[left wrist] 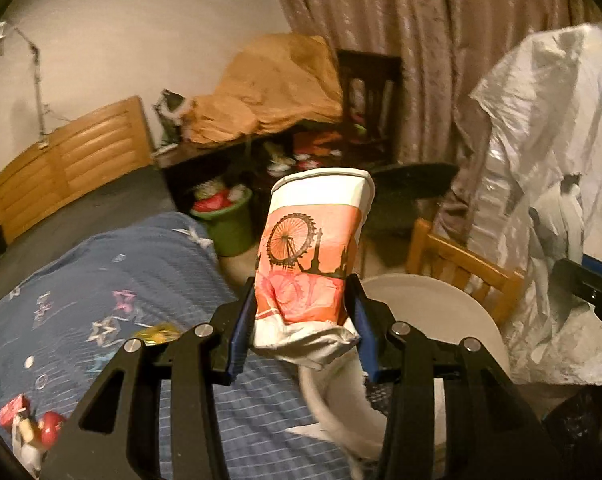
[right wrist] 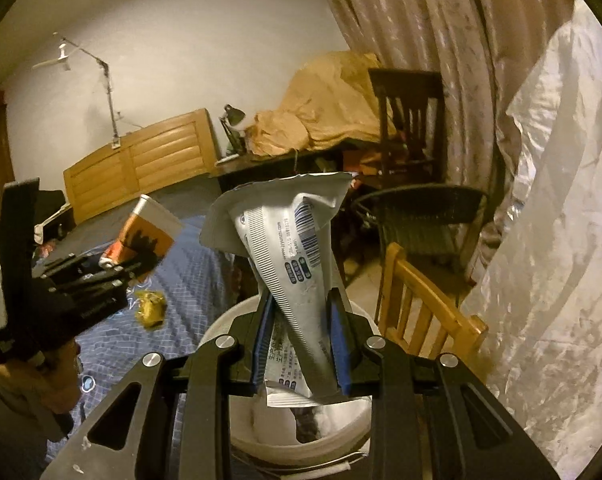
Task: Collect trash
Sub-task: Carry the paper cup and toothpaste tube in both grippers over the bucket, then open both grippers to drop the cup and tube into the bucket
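White plastic bin (right wrist: 237, 322) sits directly below and just ahead of the right gripper (right wrist: 301, 340), which pinches a crumpled silver wrapper (right wrist: 289, 248) standing upright. The left gripper (left wrist: 301, 320), angled downward beside the bed, clamps a squashed paper cup (left wrist: 313, 248), also upright, with what seems to be the bin's rim just beyond it. Both loads hang near the bin's opening.

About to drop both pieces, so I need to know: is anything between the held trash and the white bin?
Nothing visible. The crushed orange paper cup in the left gripper and the white plastic wrapper in the right gripper hang near the open white bin, with no lid seen.
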`<action>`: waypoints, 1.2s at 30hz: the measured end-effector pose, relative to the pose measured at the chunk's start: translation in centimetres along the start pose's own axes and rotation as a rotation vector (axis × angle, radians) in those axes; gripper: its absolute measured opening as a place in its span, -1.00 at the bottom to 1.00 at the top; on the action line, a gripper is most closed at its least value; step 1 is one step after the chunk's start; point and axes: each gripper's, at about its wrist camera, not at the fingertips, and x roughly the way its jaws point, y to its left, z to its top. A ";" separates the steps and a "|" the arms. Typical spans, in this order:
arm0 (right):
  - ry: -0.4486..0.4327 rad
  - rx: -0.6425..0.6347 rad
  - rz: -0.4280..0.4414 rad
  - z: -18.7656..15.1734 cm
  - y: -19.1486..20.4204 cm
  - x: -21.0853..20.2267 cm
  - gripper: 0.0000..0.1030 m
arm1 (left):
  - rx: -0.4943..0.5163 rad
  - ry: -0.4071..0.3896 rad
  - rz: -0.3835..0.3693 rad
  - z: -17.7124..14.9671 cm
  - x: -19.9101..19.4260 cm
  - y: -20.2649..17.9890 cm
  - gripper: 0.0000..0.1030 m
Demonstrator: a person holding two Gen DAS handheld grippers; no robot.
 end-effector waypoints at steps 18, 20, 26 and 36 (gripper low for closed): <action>0.175 0.078 0.026 -1.8 -1.9 6.8 -0.45 | 0.096 0.192 -0.119 -2.3 7.1 -3.0 -0.18; 0.186 0.078 0.032 -1.9 -1.7 7.4 -0.45 | 0.099 0.201 -0.120 -2.6 7.3 -3.0 -0.18; 0.214 0.092 0.048 -2.1 -1.4 9.0 -0.45 | 0.107 0.210 -0.121 -2.9 7.6 -3.3 -0.18; 0.229 0.082 0.052 -1.8 -1.3 10.8 -0.45 | 0.109 0.217 -0.116 -2.9 8.5 -3.4 -0.18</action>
